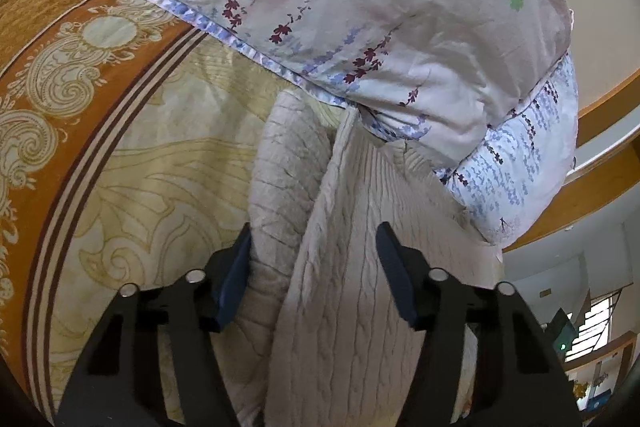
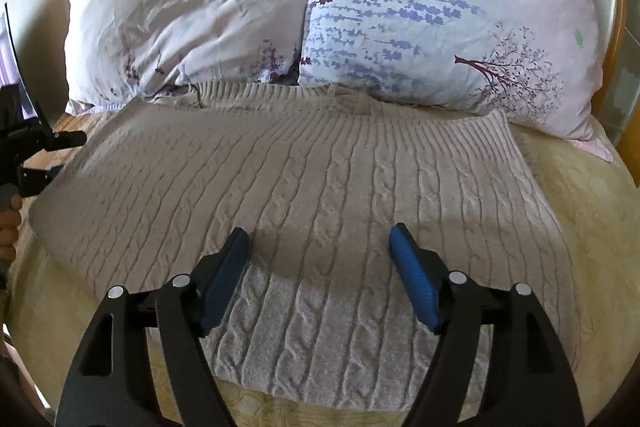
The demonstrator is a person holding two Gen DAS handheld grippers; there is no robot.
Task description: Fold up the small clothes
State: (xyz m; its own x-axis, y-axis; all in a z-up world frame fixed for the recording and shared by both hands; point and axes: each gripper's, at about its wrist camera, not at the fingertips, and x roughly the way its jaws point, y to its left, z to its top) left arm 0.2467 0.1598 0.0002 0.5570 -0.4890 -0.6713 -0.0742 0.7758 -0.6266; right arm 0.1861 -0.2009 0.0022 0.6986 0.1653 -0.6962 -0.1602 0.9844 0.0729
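Both tongs stand apart: your left tongs (image 1: 314, 255) straddle a raised fold of the sweater (image 1: 352, 307) without pinching it, your right tongs (image 2: 320, 259) hover spread above the sweater (image 2: 312, 187). It is a pale cable-knit, ribbed at its far edge, lying on the bed sheet (image 2: 592, 227) with that edge against two floral pillows (image 2: 420, 7). Your right view shows it spread nearly flat; your left view shows the bunched fold and the sheet's orange paisley border (image 1: 48, 75). Your left hand (image 2: 10, 223) appears only in the right view.
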